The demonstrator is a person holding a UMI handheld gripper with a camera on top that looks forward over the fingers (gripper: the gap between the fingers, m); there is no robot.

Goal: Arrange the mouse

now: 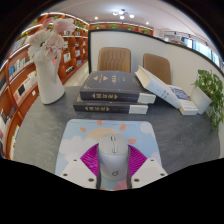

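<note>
A white computer mouse (112,160) sits between my two fingers, with both magenta pads (91,160) pressed against its sides. My gripper (112,165) is shut on the mouse. It holds the mouse just over a pastel mouse mat (85,133) with blue, peach and white patches that lies on the grey table (45,125). The mouse's scroll wheel points away from me towards the books. Whether the mouse rests on the mat or hangs slightly above it is not clear.
A stack of two dark books (112,93) lies just beyond the mat. A white box (172,95) and a green plant (212,92) stand at the right. A white figure (48,62) stands at the left, two chairs (115,58) behind the table, bookshelves (70,50) beyond.
</note>
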